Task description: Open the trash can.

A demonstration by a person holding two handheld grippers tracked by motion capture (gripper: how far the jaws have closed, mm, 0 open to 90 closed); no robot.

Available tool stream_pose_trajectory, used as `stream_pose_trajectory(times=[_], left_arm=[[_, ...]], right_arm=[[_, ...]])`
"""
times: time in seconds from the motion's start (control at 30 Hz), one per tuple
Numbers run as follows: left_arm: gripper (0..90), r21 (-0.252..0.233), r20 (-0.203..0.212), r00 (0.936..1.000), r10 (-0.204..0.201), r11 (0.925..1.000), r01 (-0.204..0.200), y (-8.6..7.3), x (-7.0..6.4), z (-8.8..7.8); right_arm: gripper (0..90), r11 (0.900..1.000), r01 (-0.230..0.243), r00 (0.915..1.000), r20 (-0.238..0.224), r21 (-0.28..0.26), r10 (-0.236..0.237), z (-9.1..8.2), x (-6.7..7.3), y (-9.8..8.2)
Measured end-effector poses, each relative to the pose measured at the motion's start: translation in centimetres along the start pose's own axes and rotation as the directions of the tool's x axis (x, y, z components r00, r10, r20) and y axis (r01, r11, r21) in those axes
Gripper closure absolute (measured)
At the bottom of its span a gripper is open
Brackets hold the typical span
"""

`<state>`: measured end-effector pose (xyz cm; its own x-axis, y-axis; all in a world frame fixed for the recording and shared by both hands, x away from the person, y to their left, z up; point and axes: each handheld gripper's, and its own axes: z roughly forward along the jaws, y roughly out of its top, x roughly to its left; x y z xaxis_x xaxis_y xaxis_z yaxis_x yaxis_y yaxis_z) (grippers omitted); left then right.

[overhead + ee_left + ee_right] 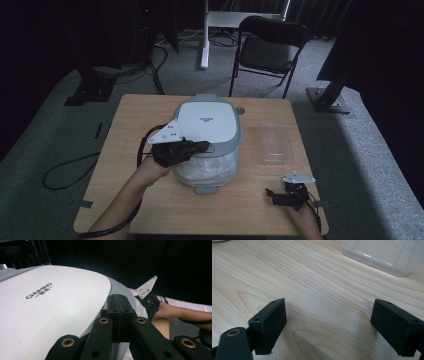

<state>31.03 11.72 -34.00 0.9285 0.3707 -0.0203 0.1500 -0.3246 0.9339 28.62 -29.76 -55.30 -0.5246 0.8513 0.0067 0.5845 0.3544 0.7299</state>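
Fingers (120, 312) of the left gripper (200, 146) are pressed together, nothing seen between them, at the front rim of the bin (210, 165) mid-table; contact with the lid (207, 120) is hidden. Right gripper (274, 196) rests wide apart, empty, on the table (250, 215). Clear tray (382, 253) is cut off.

The high view is looking forward and down on the whole worktop (150, 200). The left tool (119, 315) camera is sitting close against the bin lid (50, 305). The right tool (329, 322) camera is facing the worktop closely, sharing the clear tray (382, 255) with the high view.
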Motion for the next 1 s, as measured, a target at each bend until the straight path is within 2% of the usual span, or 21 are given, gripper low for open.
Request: stream_pose_trajectory(times=[0.37,0.5,0.6,0.63,0.67,0.77,0.9,0.97,1.0], left_arm=[[90.0,0.021,-0.021,0.9998,0.007,0.9997,-0.007,0.1,-0.38,0.07],[90.0,0.023,0.0,0.9996,-0.028,0.9993,0.028,0.18,-0.05,-0.06],[90.0,0.022,-0.002,0.9993,-0.036,0.9991,0.037,0.23,0.11,-0.2],[85.8,0.007,0.0,0.9989,-0.047,0.9989,0.047,0.13,0.21,-0.27],[84.3,-0.009,0.034,0.998,-0.053,0.9985,0.053,-0.23,0.35,-0.36],[81.4,-0.012,0.032,0.9979,-0.057,0.9983,0.057,-0.32,0.32,-0.56],[69.5,-0.007,0.031,0.9982,-0.051,0.9987,0.051,-0.2,0.15,-0.71],[59.7,-0.008,0.027,0.9981,-0.056,0.9984,0.056,-0.11,0.1,-0.69],[59.4,-0.008,0.027,0.9981,-0.056,0.9984,0.056,-0.11,0.1,-0.69]], right_arm=[[12.6,1.0,0.0,1.0,0.0,0.0,0.0,0.0,0.0,0.0],[12.8,1.0,-0.001,1.0,0.001,0.0,0.001,0.0,0.0,-0.01],[13.2,1.0,-0.003,1.0,0.002,-0.001,0.003,-0.03,-0.01,-0.01],[13.2,1.0,-0.003,1.0,0.003,-0.001,0.003,-0.02,-0.01,-0.01],[13.2,1.0,-0.003,1.0,0.002,0.0,0.003,-0.03,0.0,-0.01],[13.2,1.0,-0.003,1.0,0.002,-0.001,0.003,-0.03,-0.01,-0.01],[13.3,1.0,-0.003,1.0,0.002,-0.001,0.003,-0.03,-0.01,-0.01],[13.3,1.0,-0.003,1.0,0.002,0.0,0.003,-0.03,-0.01,-0.01],[13.3,1.0,-0.003,1.0,0.002,0.0,0.003,-0.03,-0.01,-0.01]])
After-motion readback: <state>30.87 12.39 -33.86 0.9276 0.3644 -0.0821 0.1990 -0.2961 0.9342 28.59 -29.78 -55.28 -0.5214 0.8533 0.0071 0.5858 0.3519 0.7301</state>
